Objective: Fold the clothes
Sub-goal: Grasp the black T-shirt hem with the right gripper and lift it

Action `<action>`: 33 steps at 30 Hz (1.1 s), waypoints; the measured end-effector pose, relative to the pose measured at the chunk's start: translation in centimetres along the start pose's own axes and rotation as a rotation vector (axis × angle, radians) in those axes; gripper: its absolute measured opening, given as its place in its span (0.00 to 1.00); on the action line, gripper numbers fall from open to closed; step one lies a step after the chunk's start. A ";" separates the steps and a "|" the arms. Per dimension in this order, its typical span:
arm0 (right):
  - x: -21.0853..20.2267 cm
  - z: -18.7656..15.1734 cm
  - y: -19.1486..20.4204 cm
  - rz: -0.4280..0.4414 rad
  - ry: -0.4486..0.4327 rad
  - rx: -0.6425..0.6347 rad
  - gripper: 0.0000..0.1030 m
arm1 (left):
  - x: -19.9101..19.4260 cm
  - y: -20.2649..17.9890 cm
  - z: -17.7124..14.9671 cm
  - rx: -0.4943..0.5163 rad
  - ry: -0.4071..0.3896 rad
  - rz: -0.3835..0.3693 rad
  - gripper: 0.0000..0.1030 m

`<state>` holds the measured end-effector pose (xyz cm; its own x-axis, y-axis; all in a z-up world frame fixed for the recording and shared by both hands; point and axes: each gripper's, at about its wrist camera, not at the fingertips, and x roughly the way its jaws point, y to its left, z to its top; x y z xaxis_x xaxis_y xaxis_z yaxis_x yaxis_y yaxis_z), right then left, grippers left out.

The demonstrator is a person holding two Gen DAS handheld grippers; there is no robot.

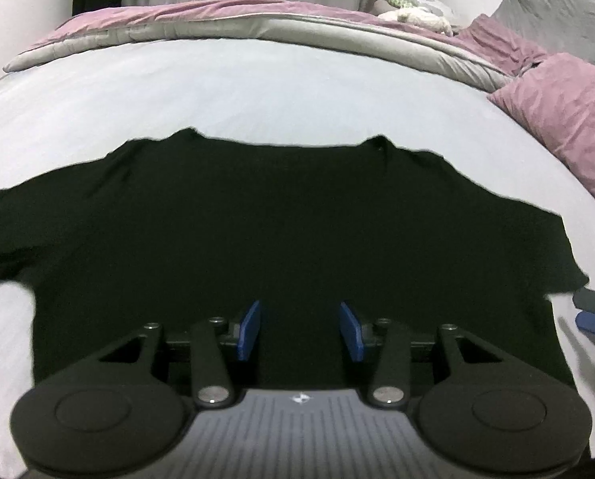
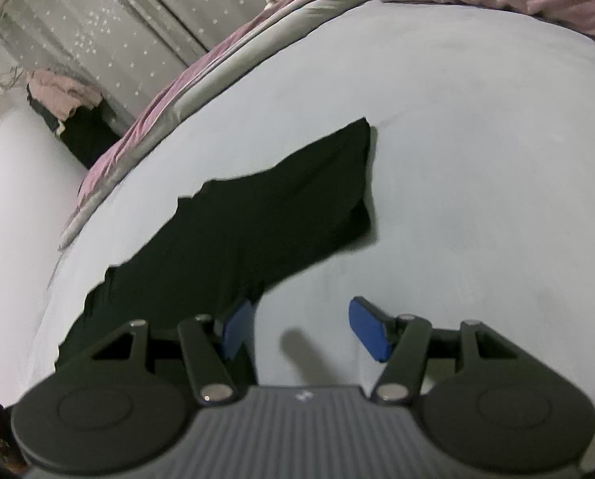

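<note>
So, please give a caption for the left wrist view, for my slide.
Open left tongs hover above flat black cotton T-shirt on pale grey bedsheet.

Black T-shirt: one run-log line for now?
black T-shirt flat on bed sheet | left hand-held gripper open above it | right hand-held gripper open, beside sleeve

No text, label, brand name or number can be read in either view. The only mark is a small white emblem on the ribbed grey body of each hand-held gripper [image 1: 300, 398] [image 2: 302, 396], too blurred to make out.
</note>
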<state>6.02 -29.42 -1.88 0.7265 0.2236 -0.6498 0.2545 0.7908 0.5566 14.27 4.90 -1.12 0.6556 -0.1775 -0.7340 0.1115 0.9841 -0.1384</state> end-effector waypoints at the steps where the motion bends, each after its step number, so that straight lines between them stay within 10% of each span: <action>1: 0.3 0.2 -0.1 0.003 -0.008 0.007 0.55 | 0.4 -0.1 0.4 -0.004 -0.009 -0.003 0.42; 23: 6.0 5.3 -1.6 -0.013 -0.195 0.083 0.50 | 4.3 -0.2 0.1 -0.041 -0.223 -0.061 0.58; 33: 7.7 6.2 0.9 -0.066 -0.218 -0.008 0.07 | 4.5 0.9 0.3 -0.109 -0.229 -0.125 0.59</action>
<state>15.80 -30.53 -3.21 0.8293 0.0441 -0.5571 0.3013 0.8043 0.5121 17.50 5.02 -4.34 0.7946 -0.2785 -0.5395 0.1293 0.9458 -0.2978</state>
